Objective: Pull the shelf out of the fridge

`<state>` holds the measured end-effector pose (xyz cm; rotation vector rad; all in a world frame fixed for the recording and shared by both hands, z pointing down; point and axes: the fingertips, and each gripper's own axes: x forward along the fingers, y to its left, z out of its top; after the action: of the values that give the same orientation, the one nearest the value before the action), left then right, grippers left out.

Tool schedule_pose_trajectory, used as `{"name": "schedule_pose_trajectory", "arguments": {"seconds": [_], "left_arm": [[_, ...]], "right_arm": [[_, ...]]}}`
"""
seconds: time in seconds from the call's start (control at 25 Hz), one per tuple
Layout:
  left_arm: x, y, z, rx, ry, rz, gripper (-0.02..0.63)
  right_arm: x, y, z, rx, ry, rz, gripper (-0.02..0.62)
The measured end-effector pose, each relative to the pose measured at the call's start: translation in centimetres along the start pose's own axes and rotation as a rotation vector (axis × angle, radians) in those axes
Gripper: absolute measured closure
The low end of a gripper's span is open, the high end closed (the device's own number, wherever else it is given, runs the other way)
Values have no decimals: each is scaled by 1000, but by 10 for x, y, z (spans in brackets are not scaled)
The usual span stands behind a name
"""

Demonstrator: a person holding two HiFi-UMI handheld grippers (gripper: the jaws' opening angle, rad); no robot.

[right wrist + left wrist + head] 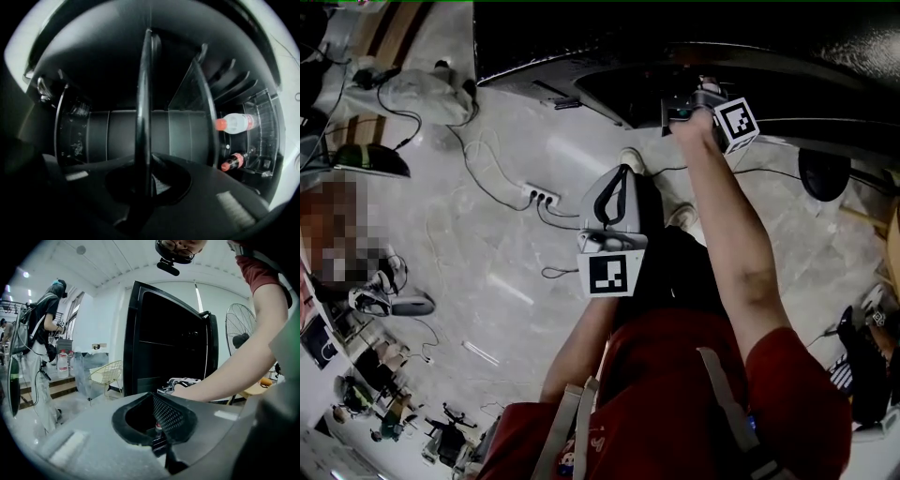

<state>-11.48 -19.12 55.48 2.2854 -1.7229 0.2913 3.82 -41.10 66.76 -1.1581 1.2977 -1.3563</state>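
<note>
Right gripper view: right claw [144, 183] clamps the shelf [143, 93] edge.
Seemingly held so for pulling outward; left claw [157, 422] hangs closed, empty.

Red short-sleeved shirt [675, 403], grey shoulder straps [720, 389], dark trousers [675, 272], pale shoes [631, 159]

Head view steeply down; gripper views face fridge [164, 333].

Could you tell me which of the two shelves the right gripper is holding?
The dark-rimmed shelf, seen edge-on, clamped by the right gripper; the clear shelf beside it is untouched.
</note>
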Motion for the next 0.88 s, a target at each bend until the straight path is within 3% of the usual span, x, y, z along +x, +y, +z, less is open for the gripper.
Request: {"name": "schedule_pose_trajectory", "arguments": {"seconds": [0.56,0.88], "left_arm": [[-29,-22,-7,-3,19,38,607],[-49,-42,0,9,-16,53,607]], "right_arm": [[-92,-1,-2,21,43,-17,586],[-166,1,2,15,117,-49,586]]}}
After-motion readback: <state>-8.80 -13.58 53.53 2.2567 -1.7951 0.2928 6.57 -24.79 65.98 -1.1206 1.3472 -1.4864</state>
